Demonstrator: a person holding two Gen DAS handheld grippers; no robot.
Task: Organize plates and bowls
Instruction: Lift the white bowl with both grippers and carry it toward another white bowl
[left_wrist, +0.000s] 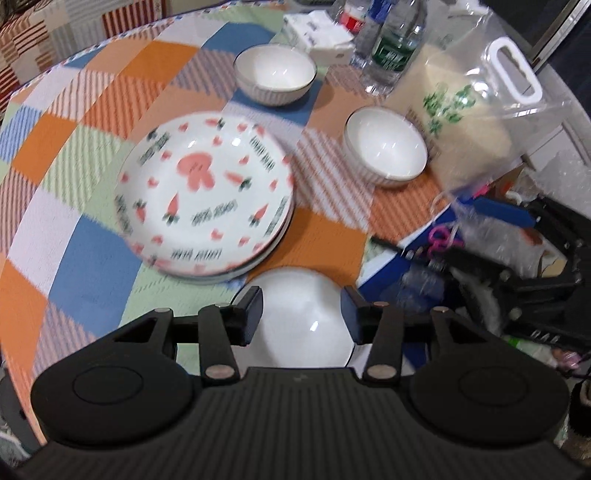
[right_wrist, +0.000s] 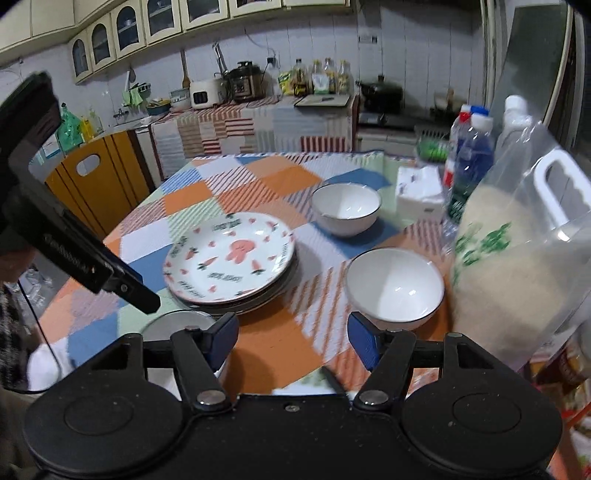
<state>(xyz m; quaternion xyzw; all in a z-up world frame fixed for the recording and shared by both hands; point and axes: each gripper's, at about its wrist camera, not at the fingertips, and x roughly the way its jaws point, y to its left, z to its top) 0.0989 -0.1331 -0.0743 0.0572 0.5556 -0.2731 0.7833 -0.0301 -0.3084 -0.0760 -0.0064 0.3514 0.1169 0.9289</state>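
A stack of plates (left_wrist: 205, 195), the top one with pink rabbit and carrot prints, sits mid-table; it also shows in the right wrist view (right_wrist: 229, 256). Three white bowls stand around it: a far bowl (left_wrist: 275, 72) (right_wrist: 345, 208), a right bowl (left_wrist: 386, 146) (right_wrist: 395, 284), and a near bowl (left_wrist: 306, 317) at the table's front edge. My left gripper (left_wrist: 301, 314) is open, its fingers either side of the near bowl, above it. My right gripper (right_wrist: 291, 339) is open and empty over the front of the table, near the right bowl.
A clear bag of rice (left_wrist: 476, 110) (right_wrist: 517, 258) stands at the table's right, with water bottles (left_wrist: 391, 44) (right_wrist: 467, 162) and a tissue pack (left_wrist: 321, 33) (right_wrist: 419, 192) behind. Clutter (left_wrist: 498, 266) lies beyond the right edge. A yellow chair (right_wrist: 96, 181) stands at the left.
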